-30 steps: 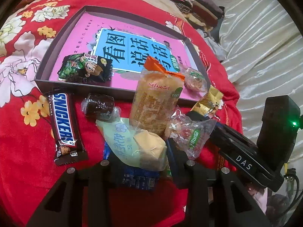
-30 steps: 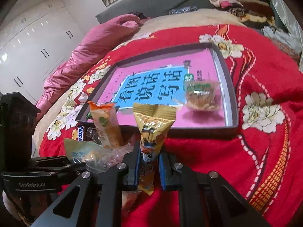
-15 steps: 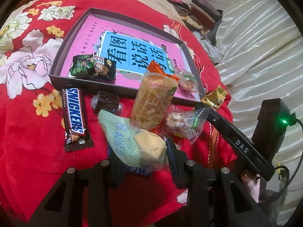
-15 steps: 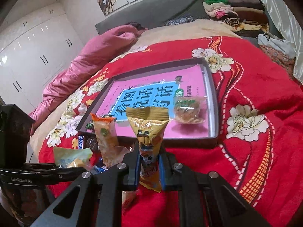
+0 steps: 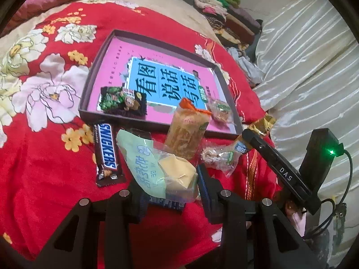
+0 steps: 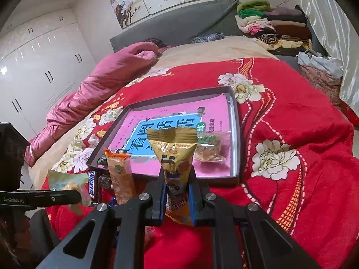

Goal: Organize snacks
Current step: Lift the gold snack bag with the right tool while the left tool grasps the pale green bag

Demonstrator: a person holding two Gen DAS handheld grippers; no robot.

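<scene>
My left gripper is shut on a pale green pastry packet, lifted above the red bedspread. My right gripper is shut on a yellow snack packet, also off the bed. Ahead lies a shallow dark tray with a pink and blue lining; a dark green cartoon packet and a clear-wrapped snack lie inside it. In front of the tray are a Snickers bar, an upright orange-topped packet and a clear-wrapped candy. From the right wrist view, the tray sits just beyond the held packet.
The red flowered bedspread covers the bed. A pink quilt is bunched at the far left, folded clothes are stacked at the back right, and white curtains hang on the right. A blue wrapper lies under the left gripper.
Both grippers have risen and drawn back from the tray with their packets still held. The tray and loose snacks look smaller and farther away.
</scene>
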